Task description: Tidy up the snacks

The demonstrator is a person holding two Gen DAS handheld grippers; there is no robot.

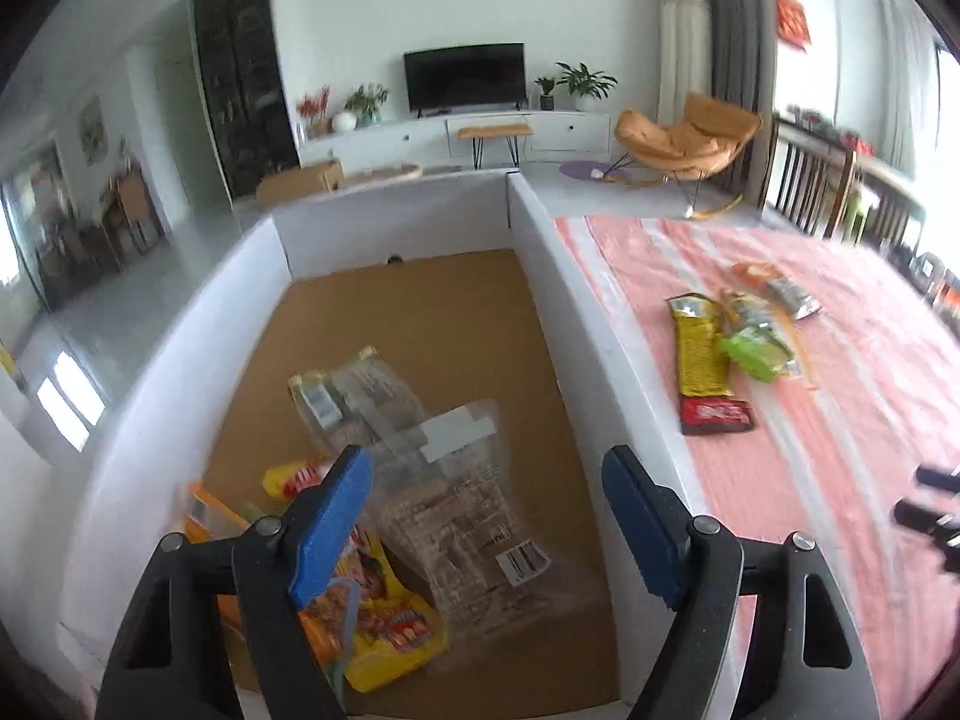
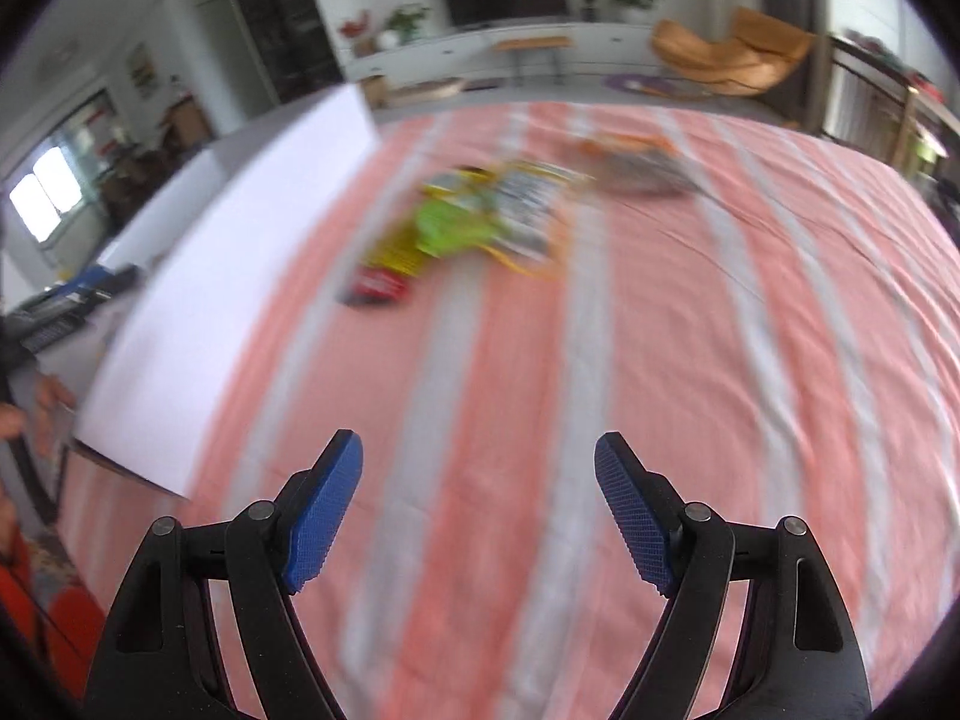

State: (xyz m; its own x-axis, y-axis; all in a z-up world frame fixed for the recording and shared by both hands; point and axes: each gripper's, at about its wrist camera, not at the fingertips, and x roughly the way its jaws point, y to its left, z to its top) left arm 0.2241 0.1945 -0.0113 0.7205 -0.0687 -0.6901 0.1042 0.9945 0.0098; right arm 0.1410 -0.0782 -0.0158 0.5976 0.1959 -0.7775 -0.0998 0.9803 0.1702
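I am standing in a home's living room. At the top centre of the left wrist view a dark television [image 1: 465, 77] is sitting on a long white cabinet [image 1: 444, 133], with potted plants [image 1: 585, 81] flanking it. An orange lounge chair [image 1: 684, 138] is resting at upper right, beside grey curtains [image 1: 729, 18]. A tall dark display cabinet [image 1: 243, 72] is filling the upper left.

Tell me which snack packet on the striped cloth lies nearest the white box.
The long yellow packet with the red-and-black end. It lies closest to the white box; the green packet and the orange-edged packet lie farther out on the cloth.
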